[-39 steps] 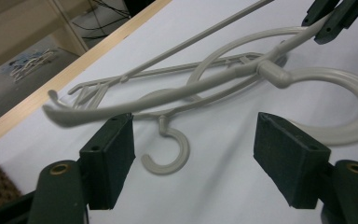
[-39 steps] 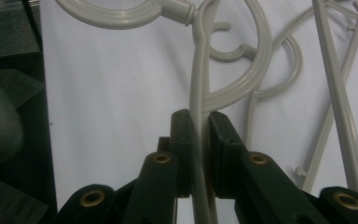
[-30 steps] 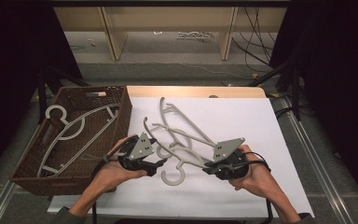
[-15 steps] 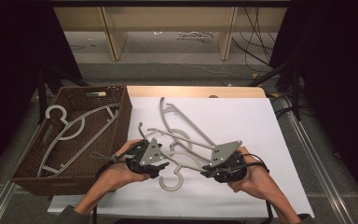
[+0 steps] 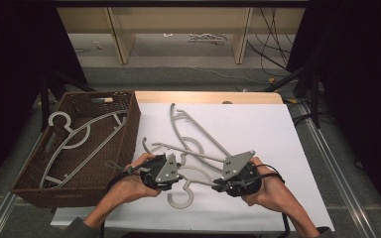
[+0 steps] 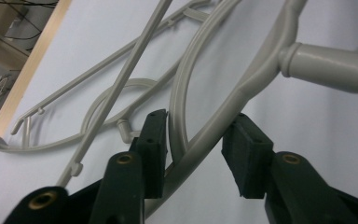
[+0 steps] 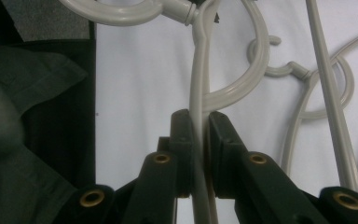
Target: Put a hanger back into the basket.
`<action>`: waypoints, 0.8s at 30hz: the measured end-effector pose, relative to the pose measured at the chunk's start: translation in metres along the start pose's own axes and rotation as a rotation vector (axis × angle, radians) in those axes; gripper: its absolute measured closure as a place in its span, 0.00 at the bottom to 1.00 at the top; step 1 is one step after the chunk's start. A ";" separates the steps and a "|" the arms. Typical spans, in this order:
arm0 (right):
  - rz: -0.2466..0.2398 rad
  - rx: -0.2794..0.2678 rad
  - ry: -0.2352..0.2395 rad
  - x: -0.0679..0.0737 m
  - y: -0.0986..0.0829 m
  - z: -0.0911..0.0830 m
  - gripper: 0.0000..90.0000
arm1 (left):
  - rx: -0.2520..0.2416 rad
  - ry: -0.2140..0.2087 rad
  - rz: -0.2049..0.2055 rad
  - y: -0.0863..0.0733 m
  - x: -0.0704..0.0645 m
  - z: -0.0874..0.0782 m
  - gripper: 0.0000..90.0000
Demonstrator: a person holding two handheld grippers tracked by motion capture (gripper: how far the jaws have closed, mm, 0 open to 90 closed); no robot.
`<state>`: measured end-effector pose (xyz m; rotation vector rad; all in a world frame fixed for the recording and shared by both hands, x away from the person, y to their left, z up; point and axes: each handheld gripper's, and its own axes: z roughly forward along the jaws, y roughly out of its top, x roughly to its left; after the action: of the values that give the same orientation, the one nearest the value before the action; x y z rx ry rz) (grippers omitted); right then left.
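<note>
The nearest hanger is being pinched by the right claw; the left claw, standing wide, is being advised to close on 1 arm only.

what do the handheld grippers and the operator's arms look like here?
Both the left gripper and right gripper have black bodies topped by a grey three-cornered plate with small dark dots. Jaws are black with flat pads and brass-coloured pivot pins. A black cable trails from each. Forearms are bare; a grey-green sleeve shows at bottom left.

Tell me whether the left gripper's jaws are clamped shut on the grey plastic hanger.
No: the left gripper straddles the grey plastic hanger with clear gaps.
</note>
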<state>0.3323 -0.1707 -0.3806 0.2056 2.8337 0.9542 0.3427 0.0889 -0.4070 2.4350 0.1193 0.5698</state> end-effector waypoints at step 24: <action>-0.147 -0.059 -0.045 -0.009 -0.004 -0.019 0.86 | -0.053 -0.106 0.014 0.008 -0.002 -0.013 0.84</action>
<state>0.3376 -0.1865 -0.3674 0.0117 2.7312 0.9868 0.3349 0.0889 -0.3938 2.4103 0.0427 0.4430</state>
